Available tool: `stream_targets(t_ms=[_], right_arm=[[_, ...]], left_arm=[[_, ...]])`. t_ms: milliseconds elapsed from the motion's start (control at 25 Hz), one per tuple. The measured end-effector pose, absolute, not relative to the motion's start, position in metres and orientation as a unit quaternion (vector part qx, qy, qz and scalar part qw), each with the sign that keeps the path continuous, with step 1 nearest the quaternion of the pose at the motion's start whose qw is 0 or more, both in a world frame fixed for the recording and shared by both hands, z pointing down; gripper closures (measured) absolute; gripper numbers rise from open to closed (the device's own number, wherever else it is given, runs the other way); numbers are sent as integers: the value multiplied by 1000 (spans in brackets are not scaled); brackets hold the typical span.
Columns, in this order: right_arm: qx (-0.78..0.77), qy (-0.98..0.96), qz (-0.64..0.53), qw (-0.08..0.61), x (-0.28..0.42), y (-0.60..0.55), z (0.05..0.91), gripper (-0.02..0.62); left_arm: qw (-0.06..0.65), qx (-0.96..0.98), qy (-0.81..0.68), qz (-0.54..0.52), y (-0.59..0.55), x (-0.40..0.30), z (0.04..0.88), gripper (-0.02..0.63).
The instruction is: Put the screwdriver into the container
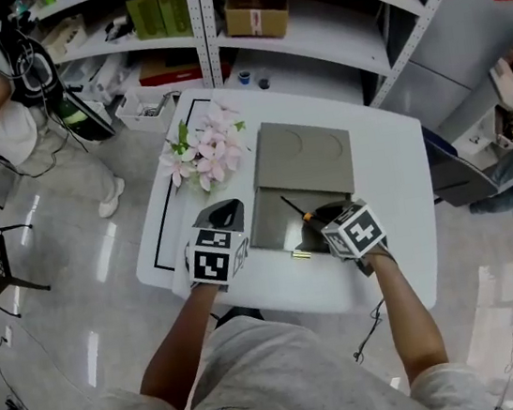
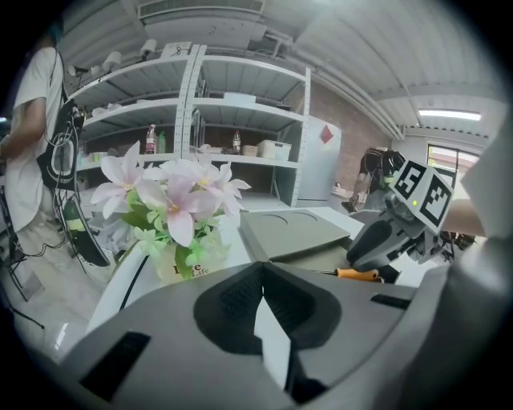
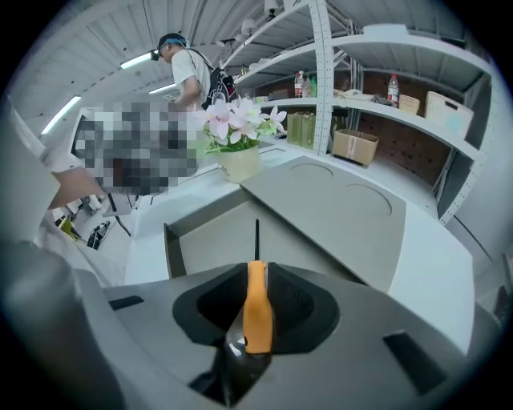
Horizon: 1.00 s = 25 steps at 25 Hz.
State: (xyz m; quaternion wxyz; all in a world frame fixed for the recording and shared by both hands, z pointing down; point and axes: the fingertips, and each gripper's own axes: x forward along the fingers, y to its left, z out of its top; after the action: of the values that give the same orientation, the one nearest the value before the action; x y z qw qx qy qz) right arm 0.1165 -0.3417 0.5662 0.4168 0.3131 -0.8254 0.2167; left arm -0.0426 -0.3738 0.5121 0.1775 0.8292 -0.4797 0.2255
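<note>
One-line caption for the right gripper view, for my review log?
Right gripper shut on the orange-handled screwdriver, shaft pointing over the open grey container, flowers beyond.

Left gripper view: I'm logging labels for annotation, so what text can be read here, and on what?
"Life" on the flower pot; the word before it is partly hidden by a leaf.
Bottles and boxes on the shelves: labels too small to read.
Marker cube: black-and-white squares, no words.
</note>
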Motion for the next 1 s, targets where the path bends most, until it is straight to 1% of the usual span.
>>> stream_targets(t_ms=[280, 560, 1000], right_arm=[[357, -836, 213, 358, 133, -325, 533, 517], [395, -842, 217, 295, 153, -293, 506, 531], [455, -843, 199, 207, 183, -236, 465, 580]], left_arm=[[166, 828, -491, 213, -353, -43, 494, 601], [147, 833, -490, 210, -322, -30, 479, 601], [131, 840, -488, 198, -270, -11, 461, 601]])
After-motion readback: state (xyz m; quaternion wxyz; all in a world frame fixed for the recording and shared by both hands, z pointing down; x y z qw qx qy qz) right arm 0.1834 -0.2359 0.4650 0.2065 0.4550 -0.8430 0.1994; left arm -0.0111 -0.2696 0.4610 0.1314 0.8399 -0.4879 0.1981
